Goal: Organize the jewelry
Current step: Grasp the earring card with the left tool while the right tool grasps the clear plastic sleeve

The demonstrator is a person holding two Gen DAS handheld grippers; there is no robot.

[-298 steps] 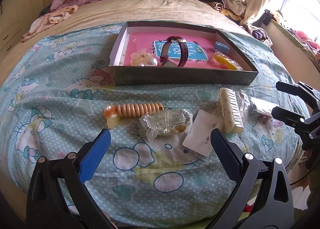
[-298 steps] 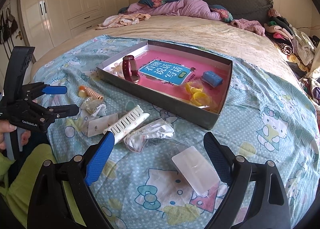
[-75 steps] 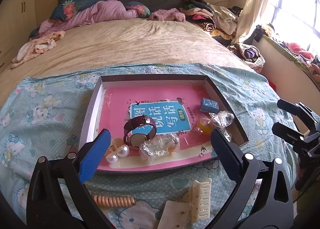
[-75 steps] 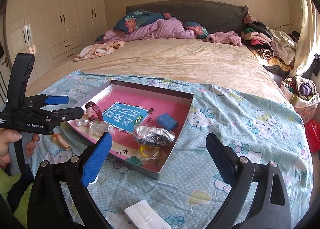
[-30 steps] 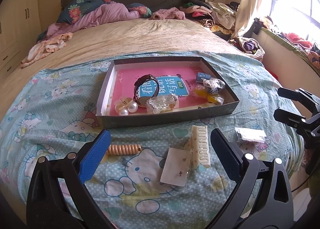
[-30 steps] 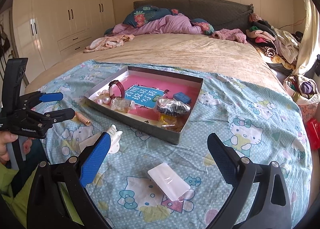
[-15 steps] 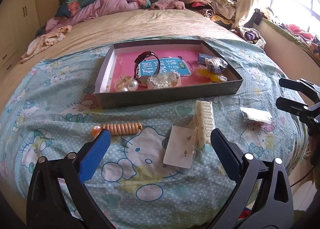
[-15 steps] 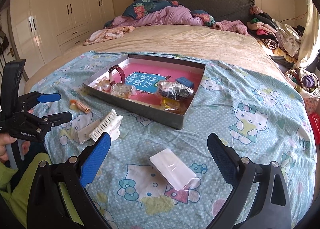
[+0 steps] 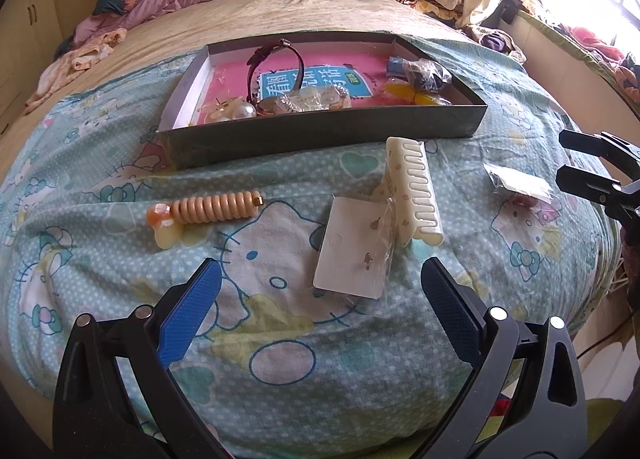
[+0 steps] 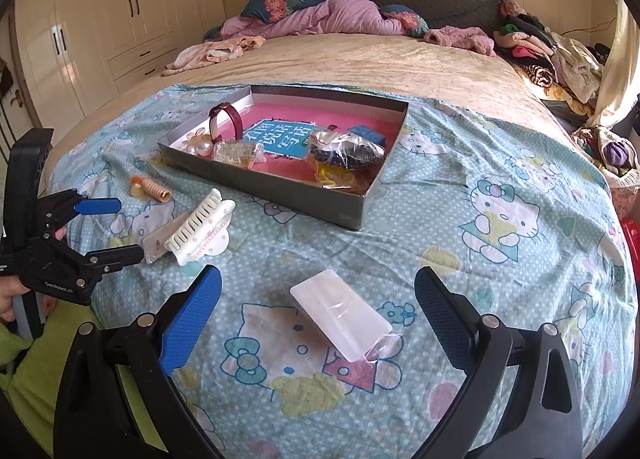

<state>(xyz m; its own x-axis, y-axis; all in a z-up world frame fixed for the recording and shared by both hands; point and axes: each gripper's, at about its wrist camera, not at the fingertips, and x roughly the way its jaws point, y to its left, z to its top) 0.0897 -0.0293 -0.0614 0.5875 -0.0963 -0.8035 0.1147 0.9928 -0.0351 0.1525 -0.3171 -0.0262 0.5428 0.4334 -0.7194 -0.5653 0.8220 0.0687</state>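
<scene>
Since both tongs hang released, the earring card (image 9: pixel 352 247) sits on the bedspread just short of the tray (image 9: pixel 320 135), dead ahead of the left gripper (image 9: pixel 320 299), long axis running away; right gripper (image 10: pixel 316 299) is farther.

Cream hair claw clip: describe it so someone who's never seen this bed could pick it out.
On the blue cartoon-cat bedspread, look just in front of the grey tray, off its near right part. The cream hair claw clip lies there, overlapping a flat white earring card. It alone has a row of long comb teeth; the peach spiral hair tie lies further left.
</scene>
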